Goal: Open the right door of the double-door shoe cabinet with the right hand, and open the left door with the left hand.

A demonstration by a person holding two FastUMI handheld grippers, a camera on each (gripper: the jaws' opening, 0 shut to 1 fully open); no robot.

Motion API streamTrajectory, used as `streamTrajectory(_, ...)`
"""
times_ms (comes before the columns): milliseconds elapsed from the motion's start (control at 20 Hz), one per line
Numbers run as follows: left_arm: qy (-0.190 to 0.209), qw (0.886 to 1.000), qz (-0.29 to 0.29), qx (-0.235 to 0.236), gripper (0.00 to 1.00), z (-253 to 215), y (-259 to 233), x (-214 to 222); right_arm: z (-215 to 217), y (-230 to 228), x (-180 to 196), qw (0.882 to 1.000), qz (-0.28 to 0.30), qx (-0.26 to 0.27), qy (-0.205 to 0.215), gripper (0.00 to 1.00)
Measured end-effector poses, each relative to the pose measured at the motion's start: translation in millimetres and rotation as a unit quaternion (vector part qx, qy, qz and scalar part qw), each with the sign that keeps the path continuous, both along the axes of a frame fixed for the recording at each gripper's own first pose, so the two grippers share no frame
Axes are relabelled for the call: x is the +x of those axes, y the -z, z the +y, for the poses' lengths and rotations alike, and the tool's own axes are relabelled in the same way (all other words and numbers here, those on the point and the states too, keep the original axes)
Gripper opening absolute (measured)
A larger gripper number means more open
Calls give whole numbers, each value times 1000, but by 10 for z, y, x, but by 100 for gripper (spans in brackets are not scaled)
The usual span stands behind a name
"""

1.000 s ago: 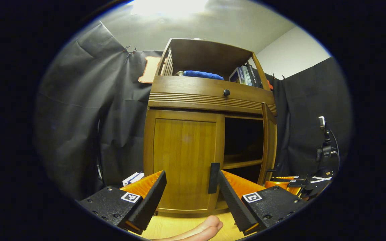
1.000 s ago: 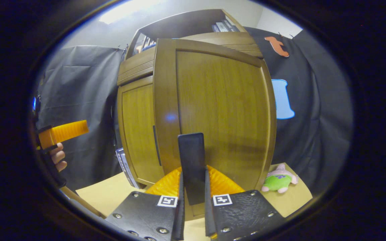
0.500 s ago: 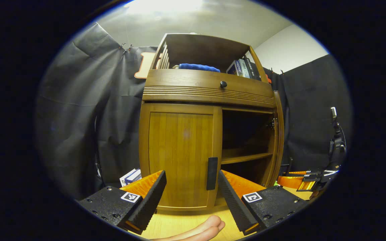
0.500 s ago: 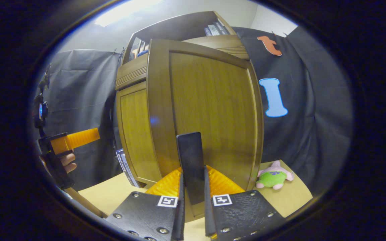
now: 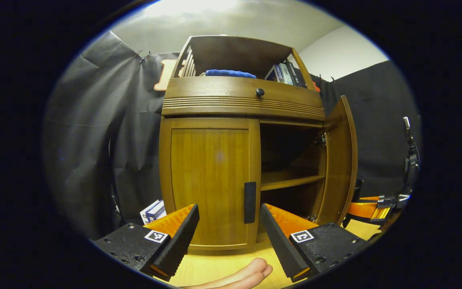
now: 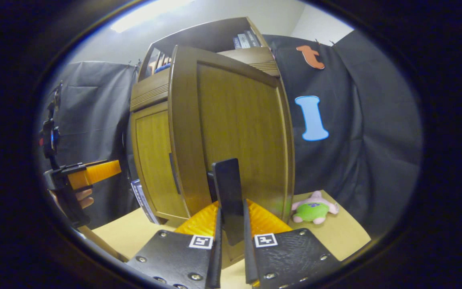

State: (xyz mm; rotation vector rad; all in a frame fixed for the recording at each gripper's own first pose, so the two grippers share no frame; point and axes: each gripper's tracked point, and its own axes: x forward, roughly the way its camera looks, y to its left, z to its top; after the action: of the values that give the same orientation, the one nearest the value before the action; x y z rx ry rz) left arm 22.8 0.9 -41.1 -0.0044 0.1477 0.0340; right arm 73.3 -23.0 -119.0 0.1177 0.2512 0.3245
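Right gripper view has the right gripper [image 6: 231, 245] with its fingers clamped on the right door's handle [image 6: 227, 192], the right door [image 6: 239, 132] swung wide. Left gripper [image 5: 229, 237] holds its fingers apart, the left door's handle [image 5: 250, 202] just ahead between them on the closed left door [image 5: 209, 176]. Stiff, hinged wood should swing lightly; that slim handle is the place to pinch.

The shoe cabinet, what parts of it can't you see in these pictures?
- Inside the shoe cabinet, left gripper view: the space behind the shut left door is hidden by that door.
- Open right half: above and below the shelf is too dark to tell what it holds.
- Right gripper view: the right door blocks the inside.
- The handle has its lower end covered by the right hand-held gripper.
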Motion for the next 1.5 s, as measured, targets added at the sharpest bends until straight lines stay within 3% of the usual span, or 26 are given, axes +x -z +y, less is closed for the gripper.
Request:
streamTrajectory(350, 2, 1000, 3, 15, 92, -55, 32, 13, -189, -73, -53, 1000, -21, 4, 9, 23)
streamTrajectory(550, -1, 1000, 8, 19, 95, -53, 76, 21, -273, -105, -36, 999, -22, 40, 23, 23)
streamTrajectory(650, -2, 1000, 11, 21, 92, -59, 91, 30, -383, -129, -45, 999, -37, 12, 28, 23)
streamTrajectory(700, -2, 1000, 12, 22, 92, -61, 98, 31, -452, -166, -50, 998, -45, -2, 36, 28)
streamTrajectory(750, -2, 1000, 12, 24, 92, -70, 101, 36, -535, -199, -52, 997, -53, -15, 48, 23)
streamTrajectory(900, 2, 1000, 15, 25, 95, -111, 129, 42, -959, -241, -48, 990, -59, -45, 122, 23)
streamTrajectory(950, 3, 1000, 16, 27, 95, -120, 136, 44, -1076, -238, 22, 987, -64, -42, 144, 27)
streamTrajectory(1000, 4, 999, 16, 29, 92, -131, 144, 40, -1212, -295, -33, 984, -67, -34, 161, 1)
streamTrajectory(1150, 4, 999, 16, 30, 94, -139, 143, 35, -1332, -234, 37, 989, -55, 27, 133, 1)
streamTrajectory(1500, 3, 999, 15, 32, 92, -148, 162, 61, -1666, -214, 183, 994, -56, 55, 72, 1)
